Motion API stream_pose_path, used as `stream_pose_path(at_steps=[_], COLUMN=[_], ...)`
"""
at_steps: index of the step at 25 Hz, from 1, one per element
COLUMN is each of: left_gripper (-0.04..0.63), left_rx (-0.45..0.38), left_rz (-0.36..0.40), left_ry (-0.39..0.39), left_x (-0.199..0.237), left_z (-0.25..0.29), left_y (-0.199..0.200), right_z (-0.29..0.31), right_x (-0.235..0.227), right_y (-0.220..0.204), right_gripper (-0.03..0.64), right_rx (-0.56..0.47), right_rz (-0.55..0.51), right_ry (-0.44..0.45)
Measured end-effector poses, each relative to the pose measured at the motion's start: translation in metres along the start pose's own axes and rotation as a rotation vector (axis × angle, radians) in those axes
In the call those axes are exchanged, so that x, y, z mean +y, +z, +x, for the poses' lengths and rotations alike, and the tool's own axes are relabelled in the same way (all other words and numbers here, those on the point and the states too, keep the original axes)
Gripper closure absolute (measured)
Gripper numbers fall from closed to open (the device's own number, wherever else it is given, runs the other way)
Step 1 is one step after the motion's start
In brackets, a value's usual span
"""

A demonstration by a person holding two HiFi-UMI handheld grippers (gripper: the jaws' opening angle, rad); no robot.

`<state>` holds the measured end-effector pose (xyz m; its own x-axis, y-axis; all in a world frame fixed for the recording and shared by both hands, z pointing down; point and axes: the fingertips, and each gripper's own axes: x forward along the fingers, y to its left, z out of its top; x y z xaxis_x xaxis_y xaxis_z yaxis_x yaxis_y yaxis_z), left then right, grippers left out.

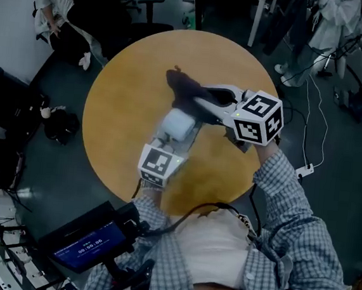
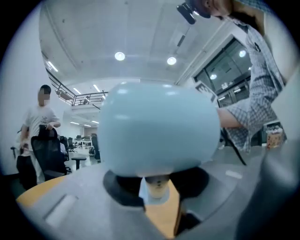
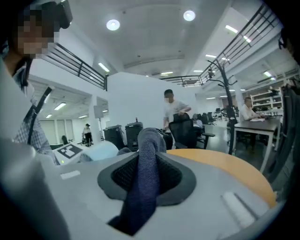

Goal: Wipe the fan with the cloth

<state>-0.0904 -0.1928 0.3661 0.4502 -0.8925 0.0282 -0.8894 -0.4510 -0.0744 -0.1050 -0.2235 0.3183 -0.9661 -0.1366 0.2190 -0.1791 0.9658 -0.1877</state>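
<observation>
Pale blue fan (image 1: 181,125) clamped in left gripper (image 2: 157,190) over round table (image 1: 121,103) centre; left gripper view largely blocked by fan. Dark cloth (image 1: 181,85) pinched in right gripper (image 3: 145,180), just past fan. Office chair (image 1: 148,5) beyond table. Lit screen (image 1: 88,244) by table's near edge: head view only.

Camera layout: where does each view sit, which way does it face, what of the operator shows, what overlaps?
Head view: on the person's head, looking steeply down at the round table; shows the checked shirt, left tongs gripping the fan, right tongs gripping the cloth.
Left gripper view: rides the left tongs, looks across the room; fan fills it, shirt at right.
Right gripper view: rides the right tongs, looks across the table; cloth clamped centre, shirt at left.
Shared: fan and table in all three.
</observation>
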Motion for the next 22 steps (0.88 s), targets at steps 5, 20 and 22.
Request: stream_pose_path(at_steps=[5, 20, 22], left_gripper=[0.454, 0.454, 0.454], left_rx=[-0.01, -0.013, -0.012], left_rz=[0.004, -0.016, -0.001], left_ry=[-0.003, -0.05, -0.079], left_x=[0.004, -0.007, -0.011], left_z=[-0.01, -0.013, -0.013], left_y=[0.007, 0.01, 0.008], right_z=[-0.012, -0.048, -0.058], right_x=[-0.029, 0.016, -0.005], right_y=[-0.07, -0.092, -0.104], right_gripper=[0.528, 0.526, 0.528], right_rx=[0.071, 0.085, 0.17], right_rz=[0.116, 0.008, -0.04], right_ry=[-0.097, -0.092, -0.145])
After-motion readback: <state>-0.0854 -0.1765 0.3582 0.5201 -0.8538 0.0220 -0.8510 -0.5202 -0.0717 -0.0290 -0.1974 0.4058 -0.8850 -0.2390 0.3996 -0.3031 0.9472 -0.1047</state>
